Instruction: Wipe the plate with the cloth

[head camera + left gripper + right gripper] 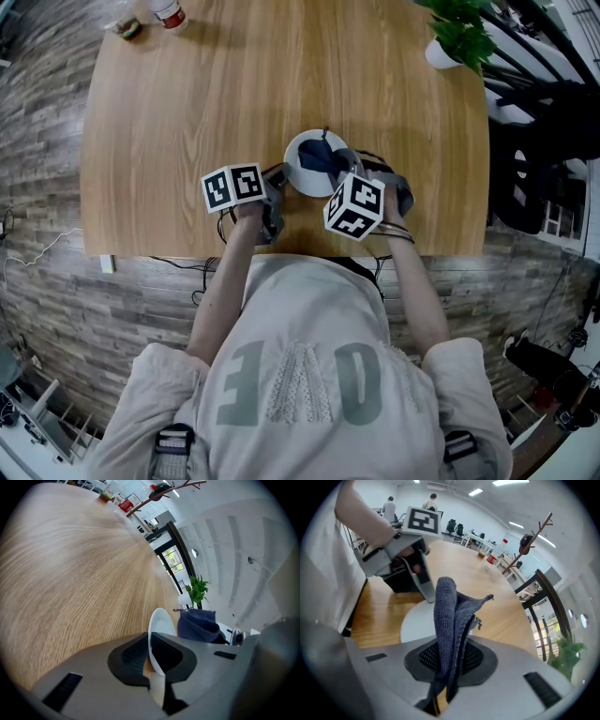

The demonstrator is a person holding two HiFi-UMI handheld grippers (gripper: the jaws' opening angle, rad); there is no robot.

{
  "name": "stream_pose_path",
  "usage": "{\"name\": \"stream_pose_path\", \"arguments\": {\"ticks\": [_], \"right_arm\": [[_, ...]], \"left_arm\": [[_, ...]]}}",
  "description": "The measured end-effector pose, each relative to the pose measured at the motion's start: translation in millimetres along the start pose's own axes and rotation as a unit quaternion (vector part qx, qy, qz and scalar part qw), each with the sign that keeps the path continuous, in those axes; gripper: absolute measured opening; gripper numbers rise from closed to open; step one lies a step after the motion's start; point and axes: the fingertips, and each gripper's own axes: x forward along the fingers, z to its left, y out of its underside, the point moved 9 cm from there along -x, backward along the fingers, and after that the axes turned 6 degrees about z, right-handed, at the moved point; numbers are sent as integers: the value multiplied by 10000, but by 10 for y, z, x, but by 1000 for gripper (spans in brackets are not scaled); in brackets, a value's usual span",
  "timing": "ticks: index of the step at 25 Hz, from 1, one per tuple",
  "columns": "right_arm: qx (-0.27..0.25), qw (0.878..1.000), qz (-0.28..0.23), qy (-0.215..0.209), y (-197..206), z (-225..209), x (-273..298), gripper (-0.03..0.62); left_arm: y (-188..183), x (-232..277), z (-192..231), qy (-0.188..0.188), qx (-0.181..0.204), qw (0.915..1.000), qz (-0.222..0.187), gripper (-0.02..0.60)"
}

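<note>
White plate [298, 169] face-up, rim gripped by left claw [151, 645]; blue cloth [445, 611] clamped in right claw [449, 657], lengthwise along jaws.

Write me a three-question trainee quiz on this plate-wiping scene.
1. True or false: the left tool is shut on the rim of the white plate.
2. What does the right tool hold? A) a sponge B) a blue cloth C) a brush
3. Fill in: in the head view, the potted plant stands at the table's far ____ corner.
Key: 1 true; 2 B; 3 right.
</note>
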Motion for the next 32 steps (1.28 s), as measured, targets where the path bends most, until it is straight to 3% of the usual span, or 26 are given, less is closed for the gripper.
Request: {"name": "stream_pose_path", "arguments": {"ticks": [3, 6, 13, 19, 27, 32], "right_arm": [[-188, 9992, 156, 316, -82, -294, 187, 53], [-230, 9990, 192, 346, -204, -433, 339, 53], [-383, 9981, 330, 353, -275, -340, 481, 53], [-751, 9969, 81, -230, -330, 135, 366, 52], [-640, 9913, -100, -1146, -348, 426, 178, 54], [-703, 9887, -238, -1300, -299, 592, 73, 53]], "left_arm": [[6, 0, 8, 15, -20, 10000, 10, 28], [13, -8, 0, 15, -30, 10000, 14, 28], [2, 29, -4, 27, -32, 10000, 37, 28], [31, -3, 6, 41, -87, 10000, -4, 28], [20, -25, -3, -16, -38, 10000, -55, 28], [24, -22, 10, -22, -52, 10000, -67, 28]]}}
